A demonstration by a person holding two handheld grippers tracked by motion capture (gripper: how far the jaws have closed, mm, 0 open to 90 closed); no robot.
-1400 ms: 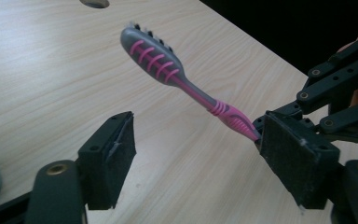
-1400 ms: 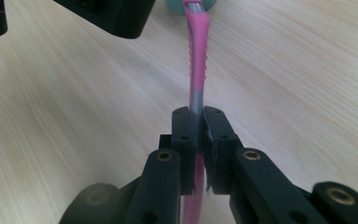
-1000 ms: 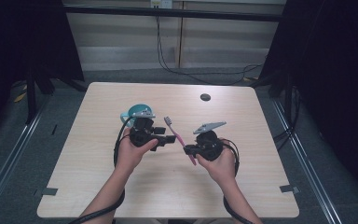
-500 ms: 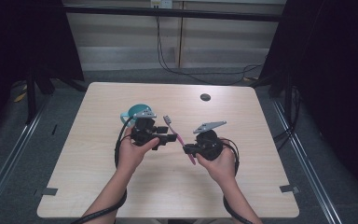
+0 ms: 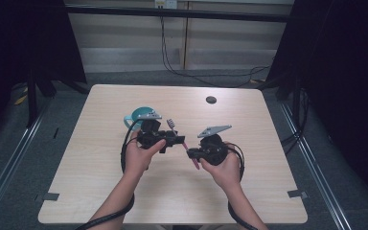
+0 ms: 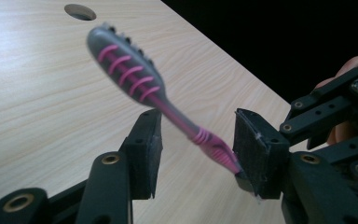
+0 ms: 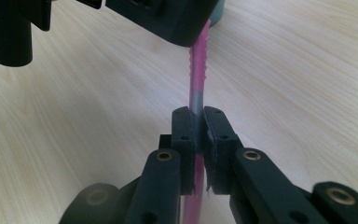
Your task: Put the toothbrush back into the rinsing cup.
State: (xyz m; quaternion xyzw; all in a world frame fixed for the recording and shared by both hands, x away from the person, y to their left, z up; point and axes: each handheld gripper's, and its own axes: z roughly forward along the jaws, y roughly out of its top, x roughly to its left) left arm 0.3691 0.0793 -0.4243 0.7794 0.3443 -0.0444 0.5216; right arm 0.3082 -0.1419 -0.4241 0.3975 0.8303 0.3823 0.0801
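— Over the middle of the table [image 5: 268, 191], in the high view, what are the hands doing?
— Both are holding grippers up, with a pink toothbrush [image 5: 177, 135] slanting between them; a teal cup [image 5: 135, 116] is sitting just behind the left gripper [image 5: 171, 142].
— And in the left gripper view?
— Its jaws have just been closing around the toothbrush [image 6: 168, 105] neck (one pad is touching the handle, the other is standing apart), so they are gaping, not clamping.
— In the right gripper view?
— The right gripper [image 7: 195, 126] is clenching the toothbrush handle [image 7: 198, 70] tight between its pads, above the bare wood.
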